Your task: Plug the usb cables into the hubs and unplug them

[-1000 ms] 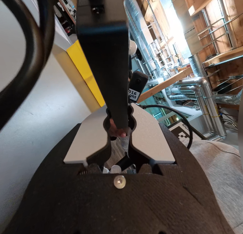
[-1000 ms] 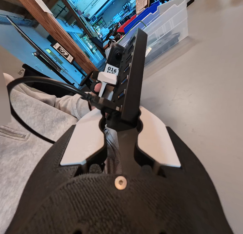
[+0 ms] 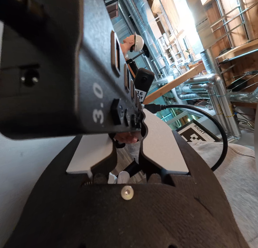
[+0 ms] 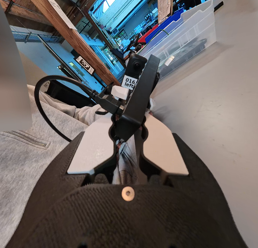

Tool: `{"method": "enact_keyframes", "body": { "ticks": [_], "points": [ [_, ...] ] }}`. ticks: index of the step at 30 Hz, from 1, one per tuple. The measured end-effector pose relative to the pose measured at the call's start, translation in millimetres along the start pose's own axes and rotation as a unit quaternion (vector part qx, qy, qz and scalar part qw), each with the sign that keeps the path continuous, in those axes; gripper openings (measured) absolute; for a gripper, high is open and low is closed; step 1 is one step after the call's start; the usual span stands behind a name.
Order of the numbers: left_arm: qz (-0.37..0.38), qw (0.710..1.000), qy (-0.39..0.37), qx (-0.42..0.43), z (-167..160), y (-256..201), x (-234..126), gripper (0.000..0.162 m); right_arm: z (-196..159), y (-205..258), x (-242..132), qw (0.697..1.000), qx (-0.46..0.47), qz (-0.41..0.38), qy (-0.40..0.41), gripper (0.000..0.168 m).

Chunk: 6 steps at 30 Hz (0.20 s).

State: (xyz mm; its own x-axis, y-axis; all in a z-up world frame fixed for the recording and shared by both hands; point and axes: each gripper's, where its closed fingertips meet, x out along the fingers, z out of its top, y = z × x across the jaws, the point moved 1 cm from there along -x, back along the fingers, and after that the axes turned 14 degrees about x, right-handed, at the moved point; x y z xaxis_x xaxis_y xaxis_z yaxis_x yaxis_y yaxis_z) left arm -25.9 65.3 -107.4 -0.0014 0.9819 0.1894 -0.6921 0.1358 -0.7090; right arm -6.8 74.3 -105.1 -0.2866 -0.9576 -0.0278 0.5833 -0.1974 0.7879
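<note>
A long black USB hub [image 3: 90,76] is held in the air between both grippers. My left gripper [image 3: 128,124] is shut on it near the end that carries a cable. In the left wrist view the hub runs back toward the camera with its row of ports facing me. My right gripper [image 4: 129,122] is shut on that same end of the hub [image 4: 137,101]. A black USB cable's plug [image 4: 108,103] sits in the port closest to my right gripper, and its cord loops back to the left. The plug also shows in the left wrist view [image 3: 152,107].
A grey table [image 4: 209,122] lies to the right, with a clear plastic bin [image 4: 188,36] holding dark items at its far side. Blue and red bins stand behind the clear one. A person's grey sleeve [image 4: 27,157] is close on the left. Wooden beams and metal pipes are far behind. Left and right tips are no more than a few centimetres apart.
The hub has turned about its length. Its port face now shows in the left wrist view, and its narrow side in the right wrist view. The cable stays plugged in. Both grippers stay shut.
</note>
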Motion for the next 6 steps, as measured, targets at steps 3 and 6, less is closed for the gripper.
{"method": "enact_keyframes", "body": {
  "ticks": [3, 6],
  "points": [
    [0.01, 1.0, 0.0, 0.002, 0.5, 2.2, -0.8, 0.032, -0.6, -2.6, 0.5, 1.0, 0.008, -0.004, 0.001, 0.034],
    [0.021, 1.0, -0.006, 0.012, 2.7, 3.6, -2.1, 0.034, 1.6, -7.1, -0.8, 1.0, 0.001, -0.021, -0.002, 0.033]
  ]
}}
